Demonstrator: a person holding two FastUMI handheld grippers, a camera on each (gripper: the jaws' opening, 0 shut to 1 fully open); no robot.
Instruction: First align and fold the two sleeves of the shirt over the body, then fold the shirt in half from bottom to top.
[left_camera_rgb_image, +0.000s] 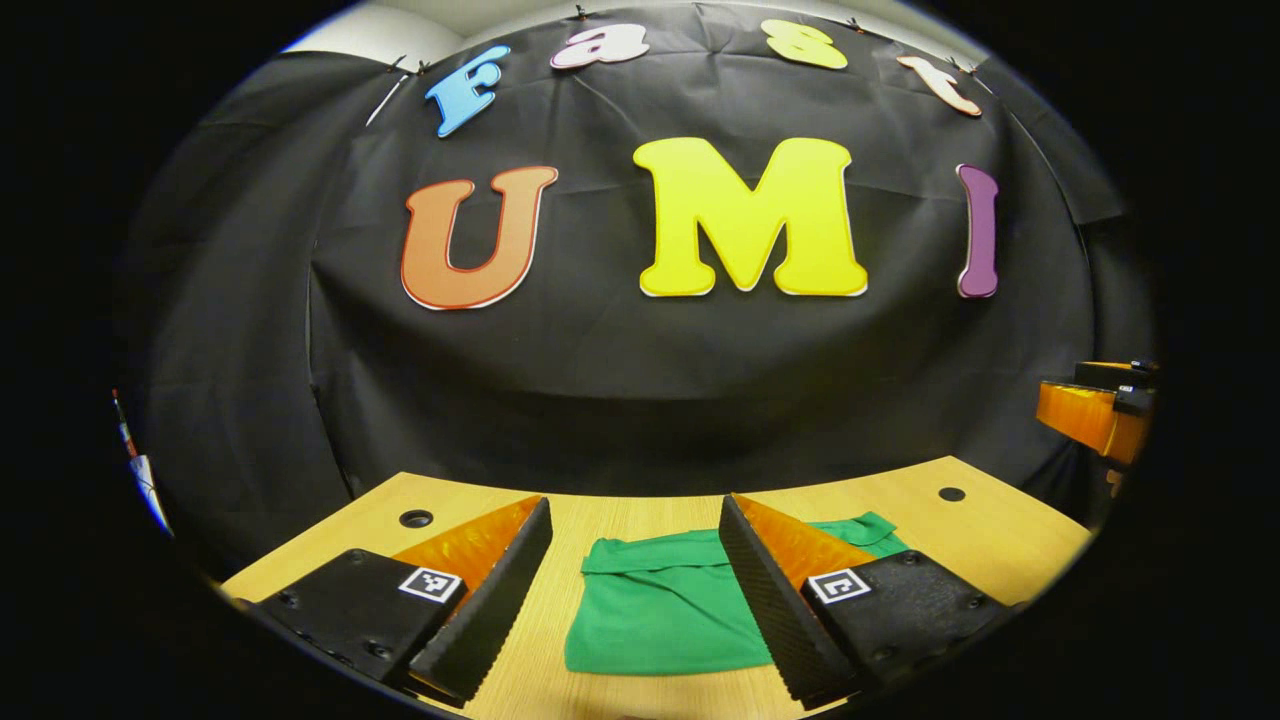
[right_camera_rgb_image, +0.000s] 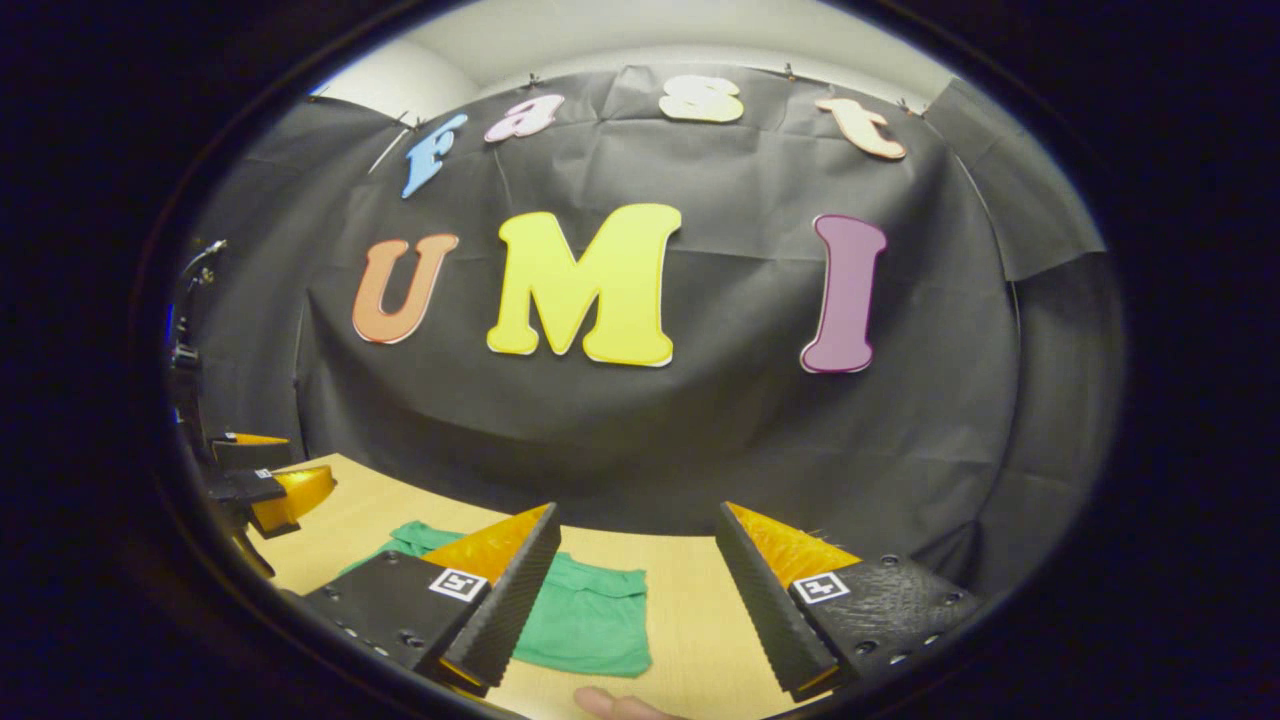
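The green shirt (left_camera_rgb_image: 660, 610) lies flat on the wooden table (left_camera_rgb_image: 560, 520) as a compact folded rectangle, with a folded edge along its far side. My left gripper (left_camera_rgb_image: 635, 505) hovers above its near part, open, with nothing between the fingers; the right finger (left_camera_rgb_image: 770, 590) covers the shirt's right side. In the right gripper view the shirt (right_camera_rgb_image: 590, 615) lies low and left, partly behind the left finger (right_camera_rgb_image: 510, 590). My right gripper (right_camera_rgb_image: 637, 510) is open and empty, held above the table to the shirt's right. Each gripper appears at the other view's edge: right gripper (left_camera_rgb_image: 1095, 410), left gripper (right_camera_rgb_image: 270, 490).
Two round holes (left_camera_rgb_image: 415, 518) (left_camera_rgb_image: 951, 493) sit near the table's far corners. The black cloth wall rises right behind the table's far edge. A person's fingertip (right_camera_rgb_image: 610, 705) shows at the bottom of the right gripper view.
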